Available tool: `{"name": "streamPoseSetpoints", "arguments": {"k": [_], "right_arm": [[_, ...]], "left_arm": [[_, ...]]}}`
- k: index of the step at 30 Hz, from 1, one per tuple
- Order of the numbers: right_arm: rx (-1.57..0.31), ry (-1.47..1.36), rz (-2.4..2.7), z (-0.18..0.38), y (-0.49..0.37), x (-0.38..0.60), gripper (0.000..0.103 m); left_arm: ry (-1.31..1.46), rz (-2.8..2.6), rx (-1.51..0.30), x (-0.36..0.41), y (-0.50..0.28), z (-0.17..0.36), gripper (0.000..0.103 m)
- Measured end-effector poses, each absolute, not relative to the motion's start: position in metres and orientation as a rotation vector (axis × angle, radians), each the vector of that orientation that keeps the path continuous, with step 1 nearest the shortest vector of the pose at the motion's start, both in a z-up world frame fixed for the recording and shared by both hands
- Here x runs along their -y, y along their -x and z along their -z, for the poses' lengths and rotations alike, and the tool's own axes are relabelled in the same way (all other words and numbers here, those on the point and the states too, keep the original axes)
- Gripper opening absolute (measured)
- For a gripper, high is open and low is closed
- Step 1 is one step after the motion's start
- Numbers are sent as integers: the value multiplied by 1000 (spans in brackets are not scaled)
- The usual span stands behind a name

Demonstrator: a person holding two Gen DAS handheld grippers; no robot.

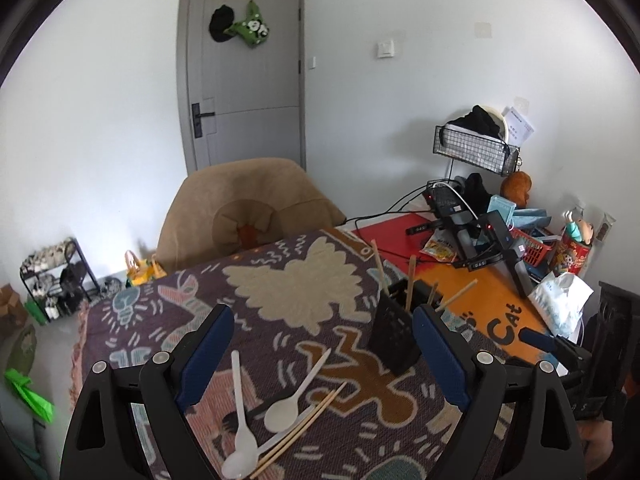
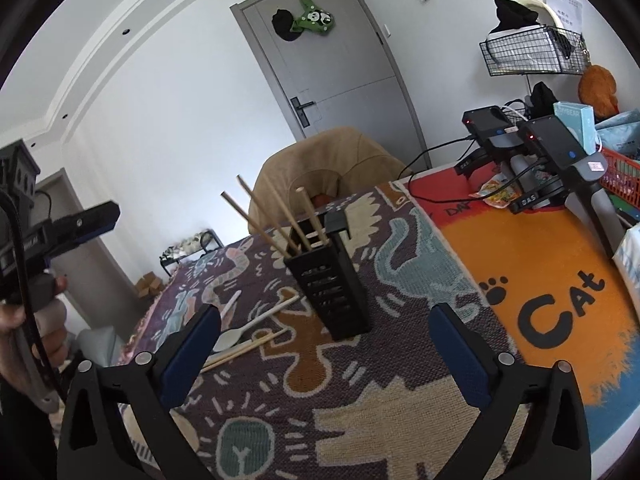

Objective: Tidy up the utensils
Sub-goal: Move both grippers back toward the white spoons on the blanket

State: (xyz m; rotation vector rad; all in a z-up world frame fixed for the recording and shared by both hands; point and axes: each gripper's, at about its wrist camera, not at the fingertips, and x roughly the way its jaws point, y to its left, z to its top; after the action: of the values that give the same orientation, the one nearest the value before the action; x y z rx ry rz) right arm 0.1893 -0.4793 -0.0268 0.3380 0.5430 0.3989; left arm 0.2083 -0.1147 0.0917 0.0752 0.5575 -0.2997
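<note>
A black slotted utensil holder [image 1: 394, 336] stands upright on the patterned cloth with several wooden chopsticks [image 1: 410, 284] sticking out of it. Three white plastic spoons [image 1: 282, 412] and a pair of loose chopsticks [image 1: 300, 428] lie on the cloth in front of it. My left gripper [image 1: 324, 320] hangs open above the spoons with nothing between its fingers. In the right wrist view my right gripper [image 2: 325, 312] is open and empty, facing the holder [image 2: 332, 280]. The spoons [image 2: 232, 336] and loose chopsticks [image 2: 244, 350] lie to the holder's left.
A hand [image 2: 44, 320] holds the left gripper [image 2: 86, 220] at the left edge. An orange cat mat [image 2: 540, 272], black devices with cables [image 2: 552, 140], a red basket [image 2: 620, 176] and a wire rack [image 1: 476, 148] crowd the table's right. A tan chair [image 1: 248, 204] stands behind the table.
</note>
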Motion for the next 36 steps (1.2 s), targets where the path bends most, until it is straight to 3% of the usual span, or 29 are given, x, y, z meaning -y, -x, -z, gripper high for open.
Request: {"name": "streamPoseSetpoints", "arguments": {"k": [7, 24, 32, 36], "right_arm": [[-555, -299, -426, 29, -183, 455, 103], [-589, -218, -533, 43, -173, 417, 103], [-665, -190, -547, 67, -176, 404, 103], [-695, -189, -556, 75, -178, 396, 103]], "left_arm": [[-7, 235, -559, 73, -182, -67, 101], [91, 116, -650, 3, -143, 0, 100], [101, 114, -754, -10, -143, 41, 61], [105, 132, -787, -11, -149, 57, 50]]}}
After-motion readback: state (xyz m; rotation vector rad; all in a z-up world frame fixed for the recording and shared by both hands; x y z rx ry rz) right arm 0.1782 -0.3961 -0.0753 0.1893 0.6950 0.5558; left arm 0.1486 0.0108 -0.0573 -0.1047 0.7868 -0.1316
